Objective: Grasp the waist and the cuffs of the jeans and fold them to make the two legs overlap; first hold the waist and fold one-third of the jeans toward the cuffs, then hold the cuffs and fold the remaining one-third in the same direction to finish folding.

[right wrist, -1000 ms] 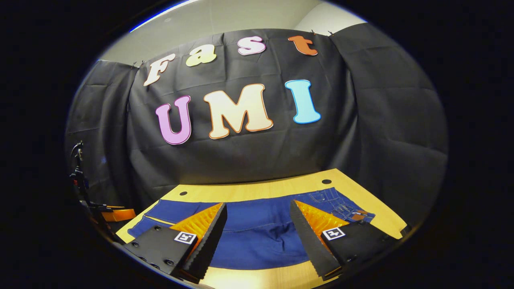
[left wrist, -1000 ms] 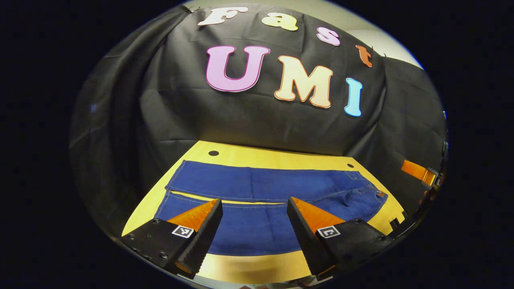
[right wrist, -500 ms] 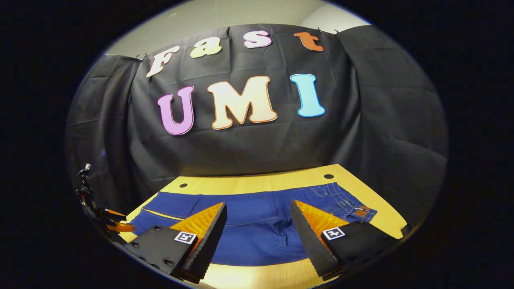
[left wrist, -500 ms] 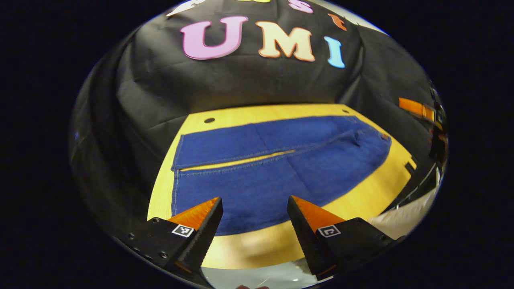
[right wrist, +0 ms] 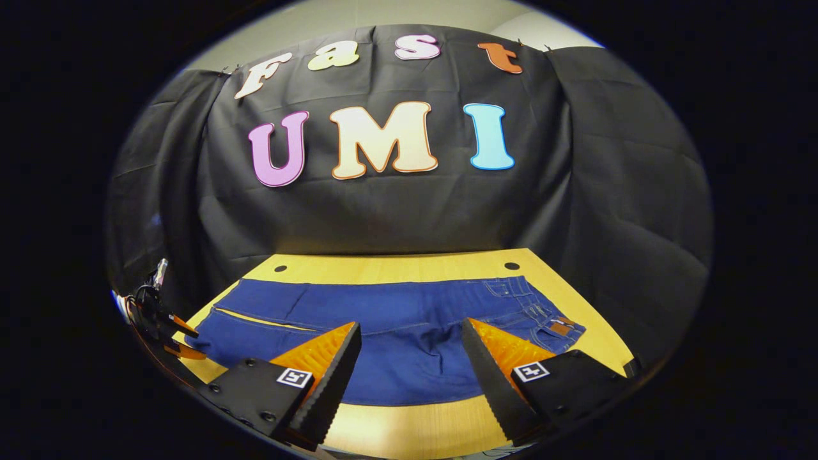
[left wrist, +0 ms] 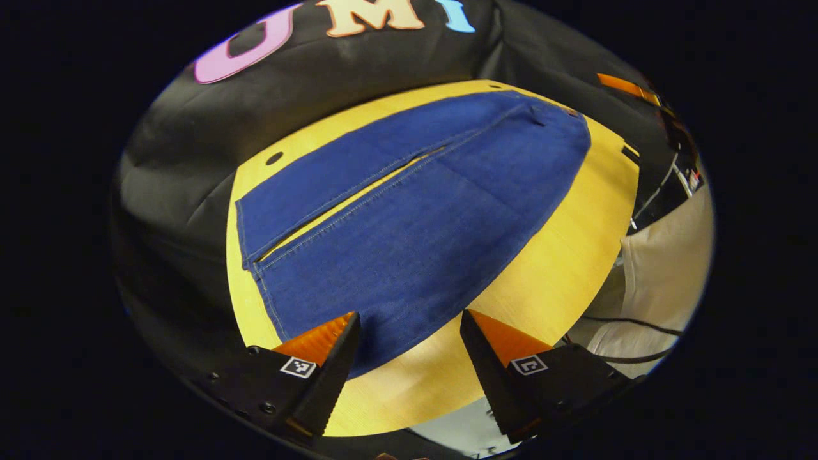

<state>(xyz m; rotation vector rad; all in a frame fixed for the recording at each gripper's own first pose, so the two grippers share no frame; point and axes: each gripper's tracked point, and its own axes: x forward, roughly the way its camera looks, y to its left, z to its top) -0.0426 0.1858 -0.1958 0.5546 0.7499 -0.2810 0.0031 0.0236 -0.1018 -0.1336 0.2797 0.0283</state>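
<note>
Left gripper view: left gripper (left wrist: 409,342) spread wide, nothing between the fingers, poised above the near edge of the jeans (left wrist: 409,211) toward the cuffs (left wrist: 252,246). Changed over the last second: camera swung down and rolled, so wall cloth mostly gone from the top and the garment now runs diagonally, cuffs lower left, waist (left wrist: 569,131) upper right. Jeans flat on the yellow table (left wrist: 562,255), two legs side by side with a narrow strip of tabletop showing between them near the cuffs. Pale sleeve or clothing of a person (left wrist: 664,281) at right, cables beside it. Right gripper view: right gripper (right wrist: 412,358) likewise spread and empty, above the near edge of the jeans (right wrist: 396,319), closer to the waist (right wrist: 549,319) with its brown patch. Changed: slight dip forward only, more tabletop (right wrist: 396,265) visible beyond the cloth. Other gripper (right wrist: 169,326) small at far left, by the cuff end. Reading for the task: approach phase, no fold begun, legs not yet overlapped; left heading for the cuffs, right for the waist, probably to pinch the near leg's edge.
</note>
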